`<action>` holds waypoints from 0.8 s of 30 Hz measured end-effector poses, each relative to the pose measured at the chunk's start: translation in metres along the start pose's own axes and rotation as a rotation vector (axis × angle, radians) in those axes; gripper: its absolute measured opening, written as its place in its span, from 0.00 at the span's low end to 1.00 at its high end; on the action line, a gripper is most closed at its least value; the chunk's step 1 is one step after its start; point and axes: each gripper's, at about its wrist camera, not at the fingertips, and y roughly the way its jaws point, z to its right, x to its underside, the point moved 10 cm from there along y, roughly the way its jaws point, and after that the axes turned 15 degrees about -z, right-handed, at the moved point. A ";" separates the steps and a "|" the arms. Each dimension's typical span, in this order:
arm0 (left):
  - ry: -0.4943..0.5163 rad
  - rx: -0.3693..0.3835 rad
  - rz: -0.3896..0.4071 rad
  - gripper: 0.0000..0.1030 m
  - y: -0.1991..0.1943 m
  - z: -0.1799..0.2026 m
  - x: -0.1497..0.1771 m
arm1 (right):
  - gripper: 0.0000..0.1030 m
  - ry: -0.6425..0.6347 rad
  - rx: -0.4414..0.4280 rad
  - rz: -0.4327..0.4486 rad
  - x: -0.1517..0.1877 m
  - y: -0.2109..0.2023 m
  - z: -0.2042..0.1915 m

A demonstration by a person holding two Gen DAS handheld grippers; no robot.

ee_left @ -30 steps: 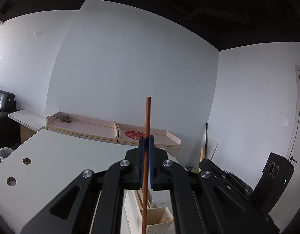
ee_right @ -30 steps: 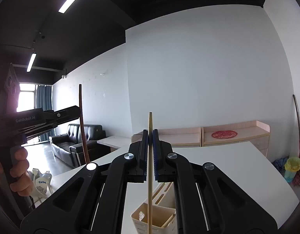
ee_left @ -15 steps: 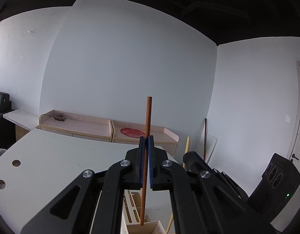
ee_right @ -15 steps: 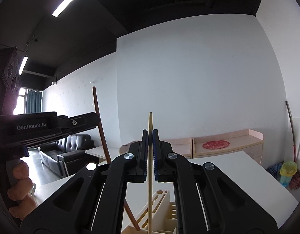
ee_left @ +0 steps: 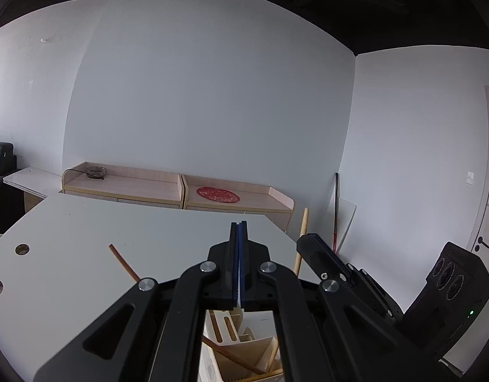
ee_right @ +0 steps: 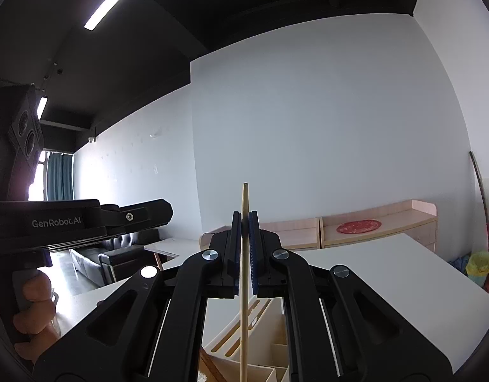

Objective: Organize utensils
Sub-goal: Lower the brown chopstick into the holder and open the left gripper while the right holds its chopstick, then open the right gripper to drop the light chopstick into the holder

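My left gripper (ee_left: 238,232) is shut and empty, its blue pads pressed together. A reddish-brown chopstick (ee_left: 122,263) leans out to the left of it, its lower part (ee_left: 231,357) resting in the wooden utensil holder (ee_left: 244,363) below. My right gripper (ee_right: 243,222) is shut on a pale wooden chopstick (ee_right: 244,283), held upright above the same holder (ee_right: 276,359). That chopstick (ee_left: 302,235) and the right gripper's body (ee_left: 327,258) show at the right of the left wrist view. The left gripper's body (ee_right: 85,219) shows at the left of the right wrist view.
The holder stands on a white table (ee_left: 101,232) with two round holes (ee_left: 21,249) at the left. Low wooden cabinets (ee_left: 180,187) line the back wall, with a red disc (ee_left: 218,194) on top. A black sofa (ee_right: 117,254) stands beyond the table.
My left gripper has let go of the reddish-brown chopstick, which has dropped into the holder and leans left. The left gripper has shut empty. The right gripper still holds its chopstick.
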 end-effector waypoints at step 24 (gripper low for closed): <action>-0.021 -0.010 -0.126 0.01 -0.026 -0.011 0.091 | 0.18 -0.017 -0.019 -0.057 0.019 -0.047 -0.009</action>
